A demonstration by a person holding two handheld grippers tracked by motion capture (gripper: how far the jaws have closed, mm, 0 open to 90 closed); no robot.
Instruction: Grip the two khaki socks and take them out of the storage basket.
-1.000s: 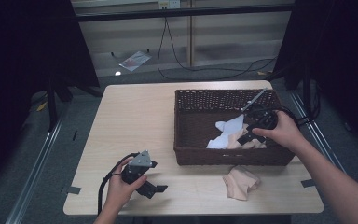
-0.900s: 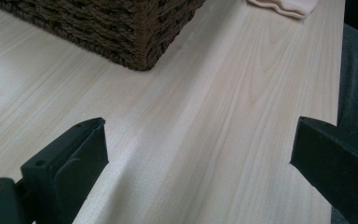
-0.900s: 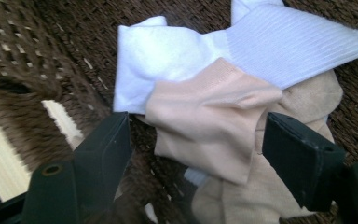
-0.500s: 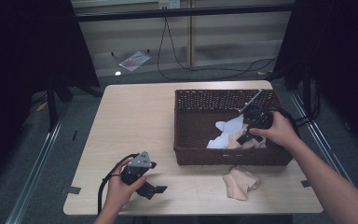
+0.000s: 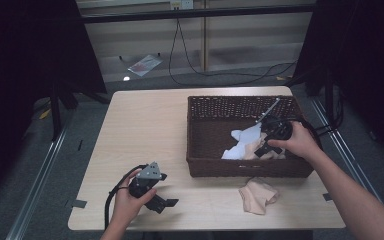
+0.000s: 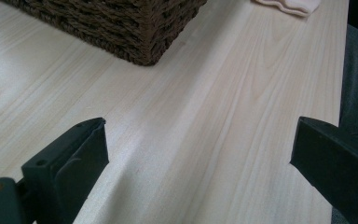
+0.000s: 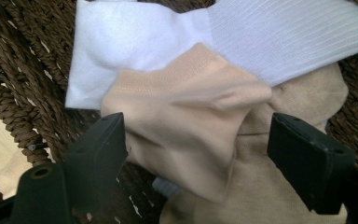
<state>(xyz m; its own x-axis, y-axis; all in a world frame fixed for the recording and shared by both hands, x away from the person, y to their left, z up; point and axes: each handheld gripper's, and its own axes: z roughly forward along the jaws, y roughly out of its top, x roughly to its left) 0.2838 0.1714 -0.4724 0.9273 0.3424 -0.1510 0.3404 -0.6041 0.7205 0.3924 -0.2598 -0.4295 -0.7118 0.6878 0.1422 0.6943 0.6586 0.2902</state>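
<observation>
- Right gripper point(image 7: 193, 149), held in the person's right hand point(image 5: 300, 142), reaches down into the brown wicker basket point(image 5: 215, 107) at the right side of the wooden table point(image 5: 145, 125).
- Its jaws stand wide, one on each side of a raised fold of a beige sock point(image 7: 186, 126); the left jaw sits right at the fold's edge and the right jaw stands a little off it, so the cloth lies between them without being pinched.
- Those jaws have just been opening, with the beige sock between them.
- A white sock point(image 7: 270, 37) lies under and beyond the beige one, its ribbed cuff toward the upper right in the right gripper view; both rest on the woven basket floor.
- In the high view the sock pile sits in the basket's near right part, just below the gripper.
- A second beige sock point(image 5: 258, 195) lies crumpled on the table just outside the basket's near wall.
- Left gripper point(image 6: 198, 154), in the left hand point(image 5: 125, 205), sits low over the bare tabletop near the front left edge, jaws wide apart with nothing between them, well apart from the basket.
</observation>
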